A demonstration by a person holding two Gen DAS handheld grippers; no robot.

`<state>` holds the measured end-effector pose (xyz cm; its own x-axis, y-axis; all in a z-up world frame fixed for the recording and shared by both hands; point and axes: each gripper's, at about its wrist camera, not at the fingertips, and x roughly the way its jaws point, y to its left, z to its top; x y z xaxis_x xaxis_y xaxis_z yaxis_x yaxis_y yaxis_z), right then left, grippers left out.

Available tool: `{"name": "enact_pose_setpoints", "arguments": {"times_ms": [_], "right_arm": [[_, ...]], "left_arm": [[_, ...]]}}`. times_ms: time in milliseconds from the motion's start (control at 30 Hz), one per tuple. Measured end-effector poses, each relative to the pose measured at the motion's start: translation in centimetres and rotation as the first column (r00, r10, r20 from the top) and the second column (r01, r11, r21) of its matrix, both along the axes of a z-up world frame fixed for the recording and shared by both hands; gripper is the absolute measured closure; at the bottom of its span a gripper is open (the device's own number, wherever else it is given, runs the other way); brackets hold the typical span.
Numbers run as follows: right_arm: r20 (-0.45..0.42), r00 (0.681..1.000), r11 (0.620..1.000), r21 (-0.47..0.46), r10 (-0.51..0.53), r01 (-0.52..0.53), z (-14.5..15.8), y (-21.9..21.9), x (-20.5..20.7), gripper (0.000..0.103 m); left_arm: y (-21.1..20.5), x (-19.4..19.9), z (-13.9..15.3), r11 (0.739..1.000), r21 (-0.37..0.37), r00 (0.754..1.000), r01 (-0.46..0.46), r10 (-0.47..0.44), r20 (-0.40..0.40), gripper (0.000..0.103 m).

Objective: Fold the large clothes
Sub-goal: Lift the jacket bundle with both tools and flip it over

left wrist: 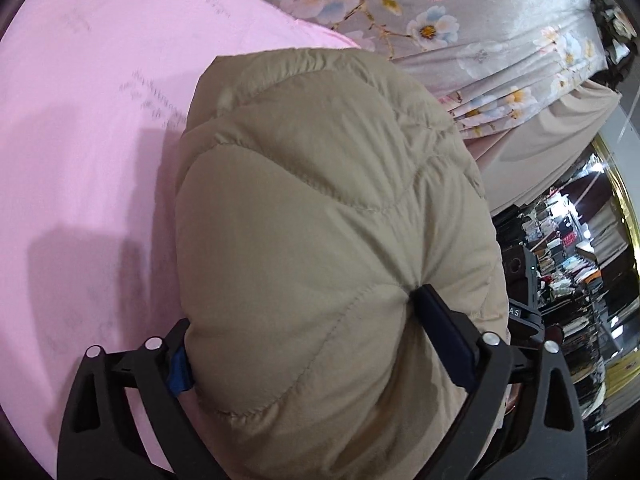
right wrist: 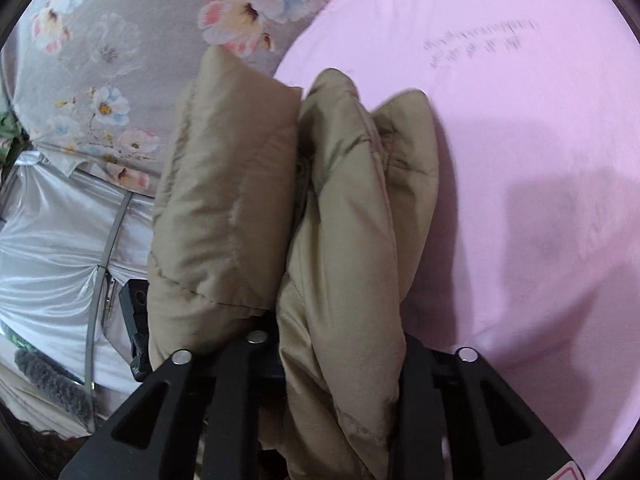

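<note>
Matt quilted beige puffer jacket (left wrist: 320,200) on smooth pink sheet (left wrist: 80,120); glossy silver fabric (right wrist: 52,240) at nine o'clock.

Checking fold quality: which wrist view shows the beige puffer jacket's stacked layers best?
The right wrist view: the beige puffer jacket shows separate folded layers edge-on. The left wrist view shows only one broad quilted face.
</note>
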<state>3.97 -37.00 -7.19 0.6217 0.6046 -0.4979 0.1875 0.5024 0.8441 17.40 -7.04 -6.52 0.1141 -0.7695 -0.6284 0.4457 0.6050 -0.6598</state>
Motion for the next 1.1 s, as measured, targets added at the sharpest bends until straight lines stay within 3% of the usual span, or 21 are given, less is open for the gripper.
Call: {"name": "enact_pose_setpoints", "arguments": {"times_ms": [333,600,833,967,1100], "right_arm": [[0.191,0.982,0.994,-0.111,0.014,0.008,8.7,3.9,6.9,0.085],[0.242,0.969,0.991,-0.131,0.05,-0.019,11.1,7.1,15.9,0.085],[0.208,0.976,0.993,-0.115,0.06,-0.037,8.8,9.6,23.1,0.085],[0.148,0.987,0.993,-0.115,0.054,-0.037,5.7,10.5,26.6,0.085],[0.09,0.995,0.993,-0.111,0.052,-0.042,2.0,10.9,28.8,0.085]], "left_arm": [[3.6,4.5,8.7,0.998,-0.06,0.974,-0.025,0.038,0.224,0.013],[7.8,10.8,13.0,0.996,-0.042,0.923,-0.079,0.089,0.376,0.014],[9.6,16.8,11.5,0.992,-0.024,0.908,-0.12,0.12,0.402,0.014],[10.2,20.1,8.5,0.991,0.006,0.916,-0.136,0.124,0.381,0.014],[10.4,23.6,4.2,0.989,0.035,0.941,-0.145,0.126,0.315,0.015]]}}
